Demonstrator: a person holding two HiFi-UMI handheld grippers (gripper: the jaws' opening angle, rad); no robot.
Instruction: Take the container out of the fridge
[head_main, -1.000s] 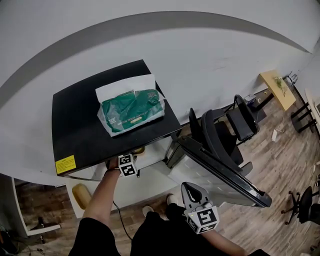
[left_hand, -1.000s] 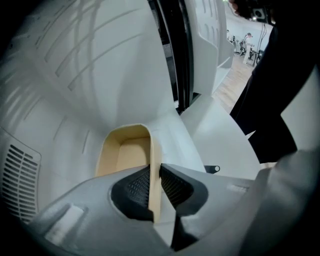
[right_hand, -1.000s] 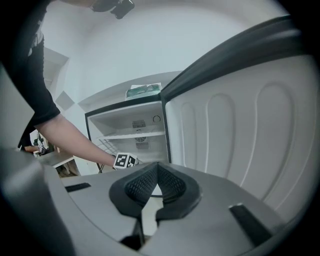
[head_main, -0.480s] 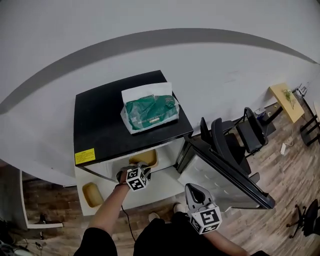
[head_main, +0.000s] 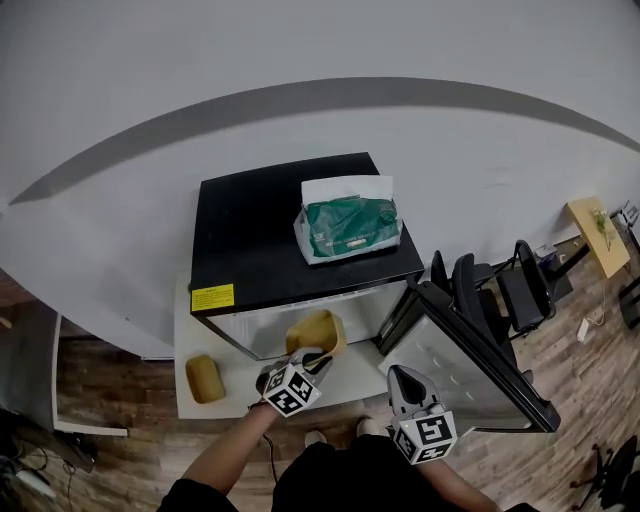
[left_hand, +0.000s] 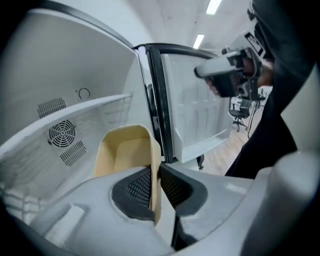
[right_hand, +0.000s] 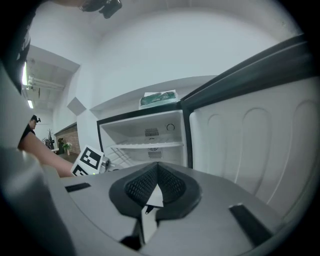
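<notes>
The black mini fridge (head_main: 300, 230) stands with its door (head_main: 470, 360) swung open to the right. My left gripper (head_main: 312, 360) is shut on the side wall of a yellow open-top container (head_main: 318, 333), held just in front of the fridge opening. In the left gripper view the container (left_hand: 125, 152) wall is pinched between the pads (left_hand: 141, 187), the jaws tightening on it, with the white fridge shelf (left_hand: 85, 112) behind. My right gripper (head_main: 398, 373) hovers beside the door; its jaws are shut with nothing between them (right_hand: 157, 182).
A green tissue pack (head_main: 350, 228) lies on the fridge top. A second yellow item (head_main: 203, 378) sits on a white surface left of the fridge. Black office chairs (head_main: 500, 295) stand behind the door on the wooden floor.
The left gripper has drawn back from the fridge opening towards me, bringing the yellow container out with it. The right gripper has kept its place by the door.
</notes>
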